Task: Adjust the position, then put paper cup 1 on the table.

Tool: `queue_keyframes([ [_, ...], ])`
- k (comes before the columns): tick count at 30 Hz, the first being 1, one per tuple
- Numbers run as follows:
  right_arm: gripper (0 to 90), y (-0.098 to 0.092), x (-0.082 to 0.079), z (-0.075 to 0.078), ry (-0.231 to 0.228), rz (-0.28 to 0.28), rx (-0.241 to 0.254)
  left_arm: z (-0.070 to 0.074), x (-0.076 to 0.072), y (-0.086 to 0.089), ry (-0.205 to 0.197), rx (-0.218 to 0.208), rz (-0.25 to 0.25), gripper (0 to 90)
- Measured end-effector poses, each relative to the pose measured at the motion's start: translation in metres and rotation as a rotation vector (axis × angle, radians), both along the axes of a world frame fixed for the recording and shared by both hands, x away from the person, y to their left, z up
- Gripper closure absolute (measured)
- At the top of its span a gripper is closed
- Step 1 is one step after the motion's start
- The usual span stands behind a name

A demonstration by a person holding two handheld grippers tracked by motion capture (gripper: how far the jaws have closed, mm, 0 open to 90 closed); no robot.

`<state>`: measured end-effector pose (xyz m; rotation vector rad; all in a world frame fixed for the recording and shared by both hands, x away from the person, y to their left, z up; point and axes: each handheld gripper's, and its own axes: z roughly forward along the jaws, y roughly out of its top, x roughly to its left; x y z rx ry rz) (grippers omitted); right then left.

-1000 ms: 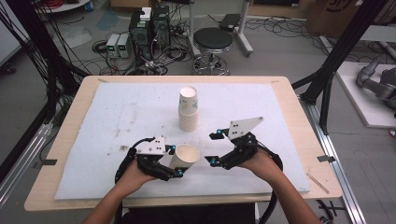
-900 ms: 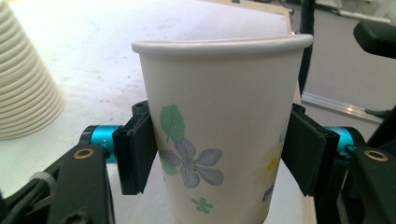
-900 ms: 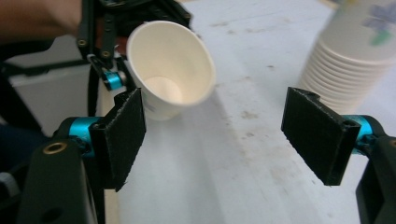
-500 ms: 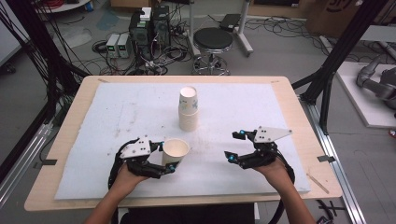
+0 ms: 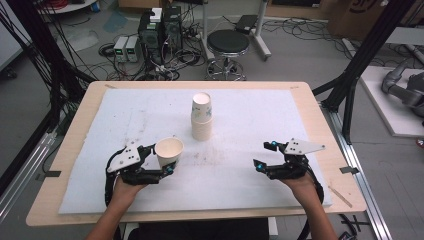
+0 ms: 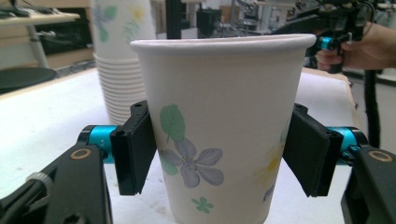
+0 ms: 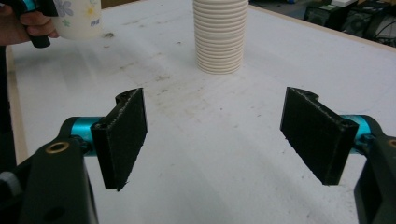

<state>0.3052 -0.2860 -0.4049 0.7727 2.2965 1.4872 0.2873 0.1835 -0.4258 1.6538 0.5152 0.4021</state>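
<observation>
Left claw [image 5: 161, 164] carried single paper cup [image 5: 168, 151] away from cup stack [image 5: 202, 119], toward counter's [image 5: 75, 125] left front; jaws just easing apart, pads beside cup wall, grip loosening. Right claw [image 5: 266, 156] released, empty, withdrawn rightward. Set-down likely next.

I'm seeing both my grippers as black frames with turquoise collars behind flat black pads [image 7: 122, 140]. The left gripper [image 5: 161, 161] is carrying a grey three-cornered plate on top, toward its 9 o'clock, and the right gripper [image 5: 265, 156] is wearing one toward 3 o'clock. Brass-coloured rings are showing on the jaw arms. Black cables are trailing toward 6 o'clock. My forearms are showing no sleeves.
</observation>
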Motion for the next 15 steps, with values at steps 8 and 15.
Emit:
queue_keyframes([
  [8,23.6,-0.003,-0.003,-0.001,-0.006,-0.014,-0.009,0.0,0.003,0.012,-0.034,-0.035,0.06,31.0],
  [15,23.7,-0.003,-0.004,-0.001,-0.008,-0.023,-0.007,-0.002,0.009,0.019,-0.049,-0.027,0.092,31.2],
])
